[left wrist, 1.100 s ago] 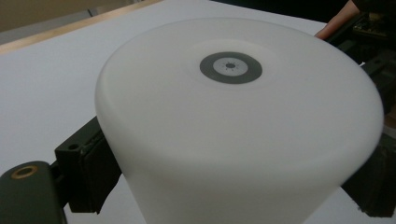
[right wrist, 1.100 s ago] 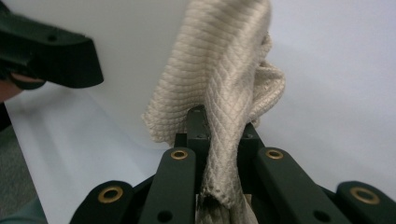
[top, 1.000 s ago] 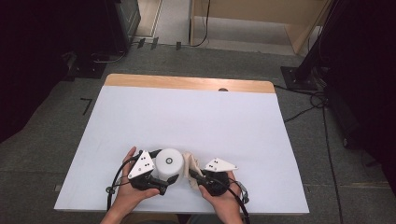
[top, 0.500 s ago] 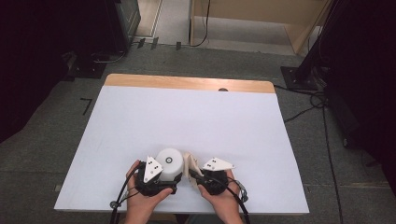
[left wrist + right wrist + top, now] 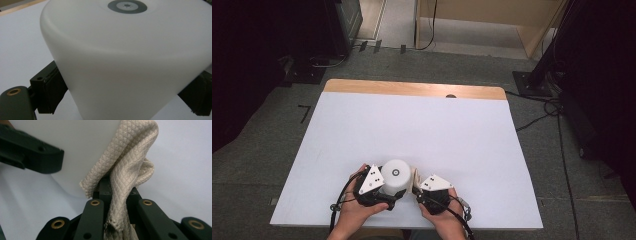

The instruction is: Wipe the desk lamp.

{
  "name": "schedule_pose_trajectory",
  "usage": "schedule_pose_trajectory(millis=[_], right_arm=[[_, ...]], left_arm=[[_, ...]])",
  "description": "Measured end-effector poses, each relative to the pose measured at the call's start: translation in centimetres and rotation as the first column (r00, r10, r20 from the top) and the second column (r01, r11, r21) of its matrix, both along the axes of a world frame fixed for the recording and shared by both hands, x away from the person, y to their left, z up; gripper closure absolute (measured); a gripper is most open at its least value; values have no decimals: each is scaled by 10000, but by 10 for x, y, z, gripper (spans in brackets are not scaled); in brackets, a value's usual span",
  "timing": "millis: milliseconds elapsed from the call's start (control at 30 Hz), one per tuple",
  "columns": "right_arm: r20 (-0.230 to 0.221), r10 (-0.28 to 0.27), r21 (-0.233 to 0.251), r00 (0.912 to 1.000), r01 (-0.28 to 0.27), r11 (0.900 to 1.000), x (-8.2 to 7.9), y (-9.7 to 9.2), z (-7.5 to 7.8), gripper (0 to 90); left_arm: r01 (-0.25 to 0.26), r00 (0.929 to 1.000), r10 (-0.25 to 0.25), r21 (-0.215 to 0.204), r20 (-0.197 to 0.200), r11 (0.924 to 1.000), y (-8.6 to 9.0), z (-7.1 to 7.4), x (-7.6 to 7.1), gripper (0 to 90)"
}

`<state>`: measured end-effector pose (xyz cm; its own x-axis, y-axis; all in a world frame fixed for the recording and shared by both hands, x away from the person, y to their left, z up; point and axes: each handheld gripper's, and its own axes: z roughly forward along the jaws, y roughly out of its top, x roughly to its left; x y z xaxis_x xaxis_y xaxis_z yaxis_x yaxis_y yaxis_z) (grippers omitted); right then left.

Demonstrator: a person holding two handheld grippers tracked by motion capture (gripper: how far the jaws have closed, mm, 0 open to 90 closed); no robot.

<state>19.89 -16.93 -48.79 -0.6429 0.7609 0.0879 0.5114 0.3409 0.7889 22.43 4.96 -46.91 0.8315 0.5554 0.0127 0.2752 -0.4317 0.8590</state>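
A: Where's the white shade (image 5: 395, 176)?

B: At the white bench's (image 5: 412, 130) near edge, pinched across its wall by the left tool (image 5: 377, 192).

A: And the right tool (image 5: 424, 192)?

B: Pressed together on the quilted cloth (image 5: 125, 167), touching the shade. Wipe lightly while the left one holds firm.

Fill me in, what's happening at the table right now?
A person works two handheld grippers at the near edge of the white table. The left gripper clamps a white cylindrical container across its sides. The right gripper is shut on a beige quilted cloth, pressed against the container's side, apparently to wipe it.
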Motion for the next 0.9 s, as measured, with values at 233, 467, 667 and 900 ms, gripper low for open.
schedule_pose_trajectory(millis=[233, 467, 667, 900], right_arm=[[1367, -192, 534, 9904, 120, 9985, -6, -4, 28, 816], [2007, -130, 941, 9796, -61, 9955, -10, -8, 42, 806], [739, 11, 501, 9973, -48, 9987, -2, -5, 18, 807], [-419, 15, 335, 9991, -1, 9994, 4, -4, -5, 810]], left_arm=[[174, 9998, -175, -162, -117, 9997, 2, -2, 1, 78], [128, 9997, -133, -229, -199, 9997, 1, -3, 2, 77], [123, 9998, -128, -318, -154, 9994, 2, -4, 1, 77], [129, 9997, -134, -251, -193, 9996, 1, -3, 2, 76]])
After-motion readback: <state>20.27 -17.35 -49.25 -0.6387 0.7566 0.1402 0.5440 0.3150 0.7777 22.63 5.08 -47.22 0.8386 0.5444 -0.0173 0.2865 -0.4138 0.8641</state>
